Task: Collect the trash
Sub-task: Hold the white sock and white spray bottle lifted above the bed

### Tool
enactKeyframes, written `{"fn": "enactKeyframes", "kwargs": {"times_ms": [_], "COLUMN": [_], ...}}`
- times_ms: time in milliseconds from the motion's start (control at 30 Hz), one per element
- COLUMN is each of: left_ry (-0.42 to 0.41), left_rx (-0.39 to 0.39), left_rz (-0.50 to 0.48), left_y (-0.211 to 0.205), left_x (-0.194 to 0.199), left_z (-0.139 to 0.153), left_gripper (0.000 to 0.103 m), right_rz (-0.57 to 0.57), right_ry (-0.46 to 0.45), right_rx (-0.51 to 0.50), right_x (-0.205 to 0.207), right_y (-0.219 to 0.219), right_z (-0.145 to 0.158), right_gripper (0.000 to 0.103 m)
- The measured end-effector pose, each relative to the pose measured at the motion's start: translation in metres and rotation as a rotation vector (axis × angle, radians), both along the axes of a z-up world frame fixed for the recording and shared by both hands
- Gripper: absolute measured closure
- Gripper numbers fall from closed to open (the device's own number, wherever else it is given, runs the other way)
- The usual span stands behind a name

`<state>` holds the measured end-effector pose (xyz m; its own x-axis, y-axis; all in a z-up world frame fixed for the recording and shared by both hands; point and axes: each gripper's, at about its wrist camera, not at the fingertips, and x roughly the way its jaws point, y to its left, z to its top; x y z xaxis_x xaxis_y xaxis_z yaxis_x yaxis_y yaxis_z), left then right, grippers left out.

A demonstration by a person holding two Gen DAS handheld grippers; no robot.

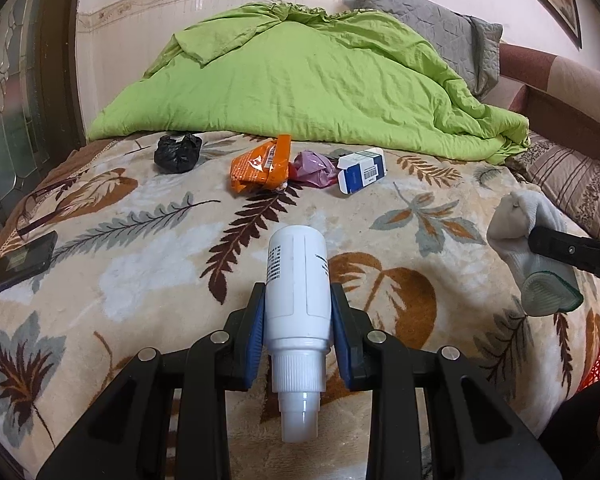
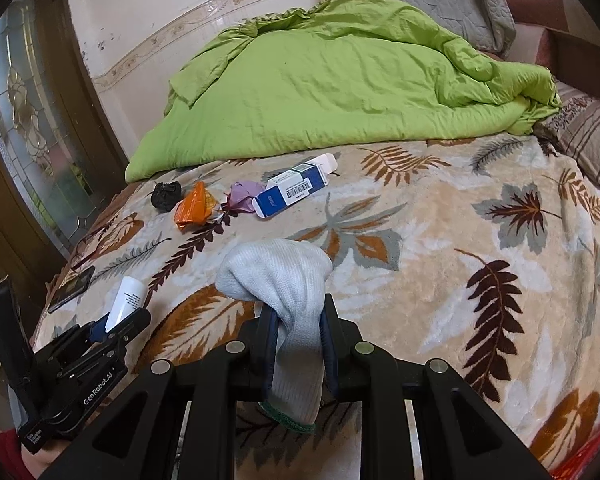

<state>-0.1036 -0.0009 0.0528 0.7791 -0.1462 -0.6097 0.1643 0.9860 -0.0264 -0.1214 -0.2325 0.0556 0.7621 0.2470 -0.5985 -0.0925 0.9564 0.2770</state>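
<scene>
Reading "GenRobot.AI" on left gripper [image 2: 112,322] w/ white bottle [image 1: 296,292] clamped.

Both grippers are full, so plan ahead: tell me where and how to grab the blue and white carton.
Grip the blue and white carton across its two long sides, near the middle. It lies flat with an end flap open, so come down from above, keeping off the purple wrapper at its left end.

A green duvet [image 1: 300,80], grey pillow [image 1: 428,24] and dark phone [image 1: 18,258] lie on the leaf-patterned blanket [image 1: 140,280].
</scene>
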Motion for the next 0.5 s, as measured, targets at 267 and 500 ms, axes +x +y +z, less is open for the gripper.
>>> {"fn": "enactKeyframes", "kwargs": {"times_ms": [267,500], "left_ry": [0.012,0.023], "left_rx": [0.023,0.047], "left_rz": [0.003,0.012], "left_y": [-0.0013,-0.0019], "left_x": [0.0026,0.004], "left_z": [-0.0034,-0.0062], "left_gripper": [0.074,0.074], "right_rz": [-0.008,-0.007], "right_ry": [0.006,0.007], "right_rx": [0.014,0.014], "right_x": [-0.0006,-0.0003], "right_y": [-0.0028,-0.0029], "right_z": [0.0001,-0.0001], "right_gripper": [0.081,0.081]}}
